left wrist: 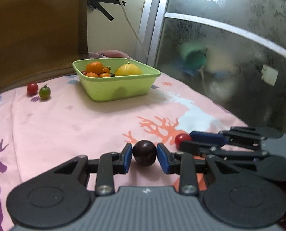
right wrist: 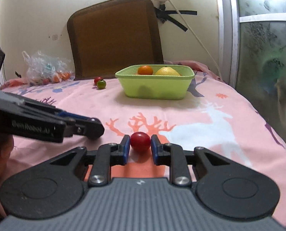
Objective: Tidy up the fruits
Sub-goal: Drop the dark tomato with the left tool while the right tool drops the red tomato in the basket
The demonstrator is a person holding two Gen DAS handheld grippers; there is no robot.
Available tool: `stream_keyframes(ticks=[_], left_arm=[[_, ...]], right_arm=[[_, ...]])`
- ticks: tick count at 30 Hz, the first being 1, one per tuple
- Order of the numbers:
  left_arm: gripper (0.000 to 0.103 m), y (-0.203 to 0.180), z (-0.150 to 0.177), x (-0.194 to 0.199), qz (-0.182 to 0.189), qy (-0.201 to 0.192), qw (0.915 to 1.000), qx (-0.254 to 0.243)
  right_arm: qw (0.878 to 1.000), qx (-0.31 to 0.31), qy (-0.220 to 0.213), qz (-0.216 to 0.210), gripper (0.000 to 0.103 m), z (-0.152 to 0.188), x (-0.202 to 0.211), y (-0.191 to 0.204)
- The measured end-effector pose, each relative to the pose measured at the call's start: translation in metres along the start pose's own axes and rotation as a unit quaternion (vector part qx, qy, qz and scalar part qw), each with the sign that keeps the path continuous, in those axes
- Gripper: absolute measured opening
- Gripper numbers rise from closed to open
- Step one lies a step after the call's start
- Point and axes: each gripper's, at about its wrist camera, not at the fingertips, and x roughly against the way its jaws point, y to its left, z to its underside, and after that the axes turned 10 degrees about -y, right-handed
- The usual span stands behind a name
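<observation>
My left gripper (left wrist: 144, 151) is shut on a dark purple cherry tomato (left wrist: 144, 154) low over the pink cloth. Just to its right, my right gripper (right wrist: 140, 145) is shut on a red cherry tomato (right wrist: 140, 141), which also shows in the left wrist view as the red cherry tomato (left wrist: 182, 139). Further back stands a green bowl (left wrist: 114, 91) (right wrist: 154, 89) holding an orange (left wrist: 94, 67), smaller oranges, a lemon (left wrist: 128, 70) and small tomatoes. Left of the bowl, a red tomato (left wrist: 32, 88) and a green tomato (left wrist: 45, 92) lie loose on the cloth.
A brown cushion (right wrist: 114, 36) leans on the wall behind the bowl. A plastic bag (right wrist: 46, 69) with fruit sits at the back left. A frosted glass door (right wrist: 268, 48) borders the right side. A white cable (right wrist: 193, 28) hangs down near the bowl.
</observation>
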Motion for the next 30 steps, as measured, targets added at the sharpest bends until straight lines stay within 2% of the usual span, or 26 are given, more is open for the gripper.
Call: stream_keyframes(ticks=[3,5,8,9,15,17,18,19,20,22,26,30], left_arm=[[0.034,-0.005,0.0,0.004,-0.01,-0.003,0.9999,-0.011],[0.038,-0.008,-0.001,0.008,-0.019,-0.009,0.9996,-0.017],[0.039,-0.011,-0.002,0.011,-0.023,-0.012,0.9994,-0.022],[0.041,-0.012,-0.001,0.012,-0.022,-0.011,0.9994,-0.022],[0.041,-0.013,0.004,0.008,-0.033,-0.001,0.9989,-0.034],[0.04,-0.011,0.005,0.005,-0.03,0.005,0.9991,-0.029],[0.035,-0.01,0.006,0.003,-0.03,0.009,0.9991,-0.028],[0.031,-0.01,0.007,0.001,-0.035,0.009,0.9988,-0.032],[0.029,-0.01,0.008,0.0,-0.037,0.009,0.9986,-0.037],[0.029,-0.006,0.006,-0.001,-0.029,0.01,0.999,-0.031],[0.029,0.002,-0.013,-0.004,-0.011,-0.006,0.9999,-0.012],[0.029,0.01,-0.051,-0.016,-0.008,-0.034,0.9993,-0.013]], right_arm=[[1.0,-0.004,-0.002,-0.007,0.03,0.003,0.002,0.0],[1.0,-0.008,-0.007,-0.008,0.041,0.005,0.005,-0.001],[1.0,-0.012,-0.015,-0.009,0.043,0.006,0.009,-0.003],[1.0,-0.014,-0.016,-0.01,0.043,0.006,0.009,-0.004],[1.0,-0.013,-0.017,-0.018,0.043,0.008,0.008,-0.003],[1.0,-0.009,-0.014,-0.021,0.042,0.009,0.005,-0.004],[1.0,-0.007,-0.009,-0.023,0.042,0.009,0.002,-0.004],[1.0,-0.004,-0.004,-0.027,0.037,0.01,0.0,-0.003],[1.0,0.001,-0.003,-0.027,0.027,0.011,-0.001,-0.002],[1.0,0.011,-0.007,-0.026,0.027,0.01,-0.003,-0.001],[0.999,-0.004,-0.023,-0.029,0.027,0.0,-0.007,-0.009],[0.998,-0.005,-0.059,-0.023,0.027,-0.026,-0.019,-0.02]])
